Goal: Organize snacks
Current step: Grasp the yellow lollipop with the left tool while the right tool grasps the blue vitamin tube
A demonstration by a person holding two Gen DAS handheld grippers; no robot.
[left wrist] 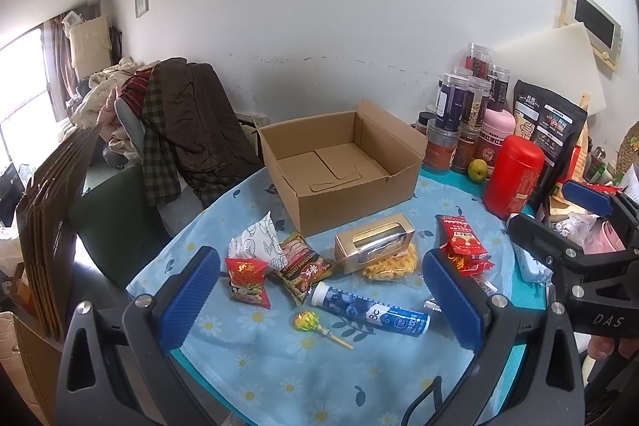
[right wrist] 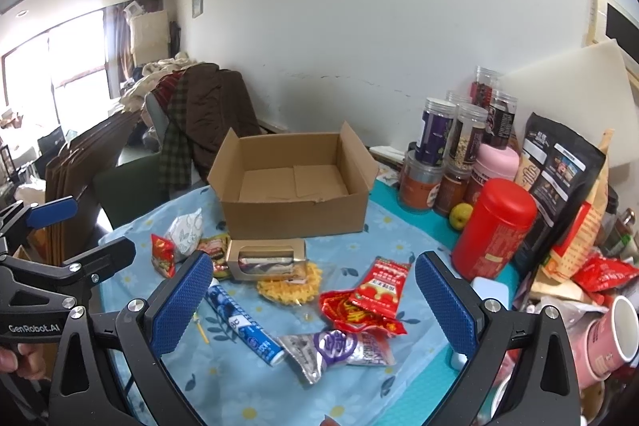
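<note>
Left gripper (left wrist: 323,300): its jaws stand wide open and hold nothing; it hangs above the desk (left wrist: 279,358), which carries a blue cloth with daisies.
Between the left jaws: the blue tube (left wrist: 369,310) lies flat, and the lollipop (left wrist: 313,324) lies just beside it, on the near side; the small red packet (left wrist: 245,276) and the brown-green packet (left wrist: 299,268) lie near the left jaw.
Beyond the left jaws: the gold window box (left wrist: 373,244) rests partly on the yellow snack bag (left wrist: 389,266); the white patterned packet (left wrist: 255,242) stands tilted; the cardboard box (left wrist: 339,162) is further ahead, open, with nothing inside.
Right gripper (right wrist: 313,306): its jaws are also wide open and hold nothing.
Between the right jaws: the red packets (right wrist: 367,300) lie in a small pile; the silver packet (right wrist: 335,350) lies nearer, touching the cap end of the blue tube.
Beyond the right jaws: the gold window box, then the open cardboard box.
Outside the right jaw: the red canister (right wrist: 493,226), the jars (right wrist: 451,146) and the black bag (right wrist: 559,178) stand close together; a green fruit (right wrist: 461,215) lies at the foot of the canister.
</note>
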